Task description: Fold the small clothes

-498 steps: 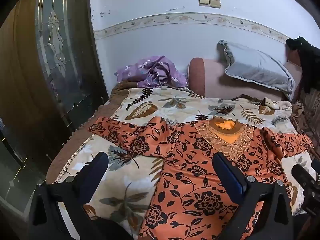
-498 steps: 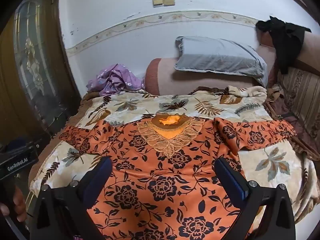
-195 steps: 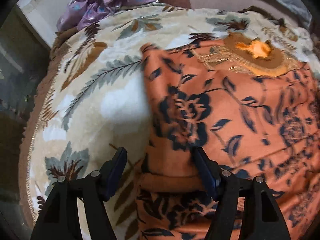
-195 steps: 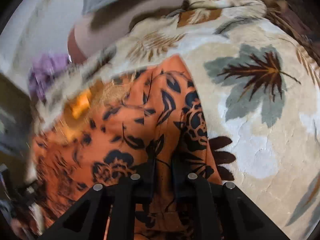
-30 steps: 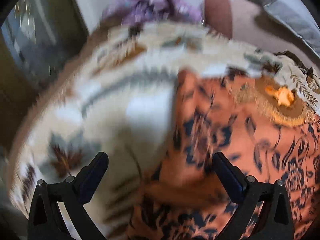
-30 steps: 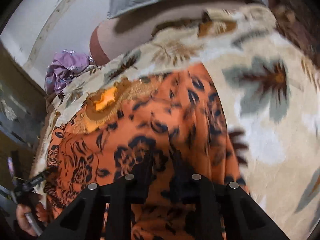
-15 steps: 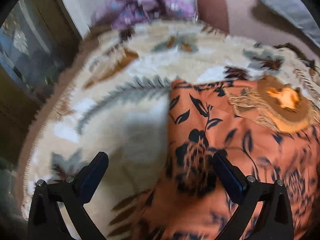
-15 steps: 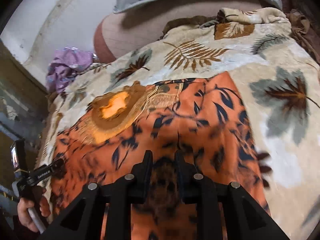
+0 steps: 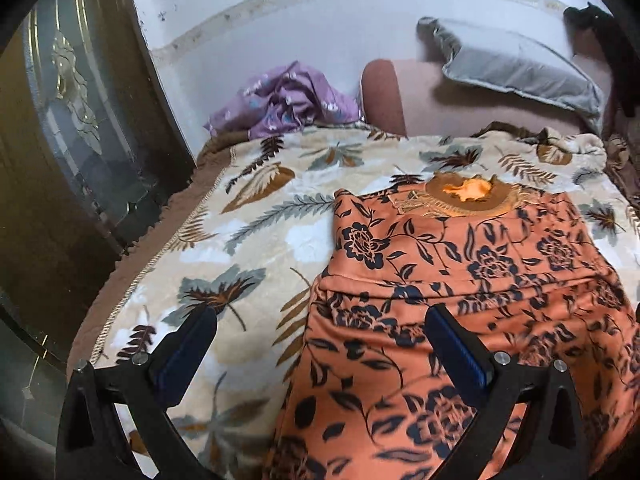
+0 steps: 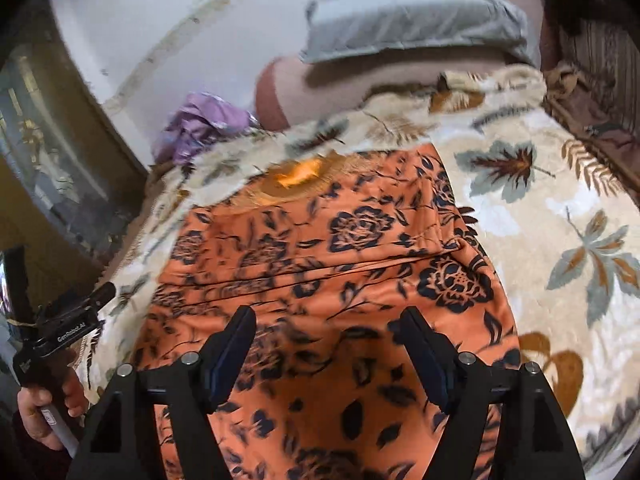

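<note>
Both tongs, left (image 9: pixel 320 346) and right (image 10: pixel 328 344), gape empty above the dress (image 9: pixel 460 280). Next I'd pinch both hem corners evenly, folding up square.

You get soft, even indoor light, bright on the wall (image 9: pixel 320 32) and dim by the door (image 9: pixel 60 140). The pillow (image 9: pixel 520 68) casts a shadow below itself, so light probably falls from above. Your left view is sharp; your right view smears the dress (image 10: pixel 320 280). Both bend and darken at the corners.
</note>
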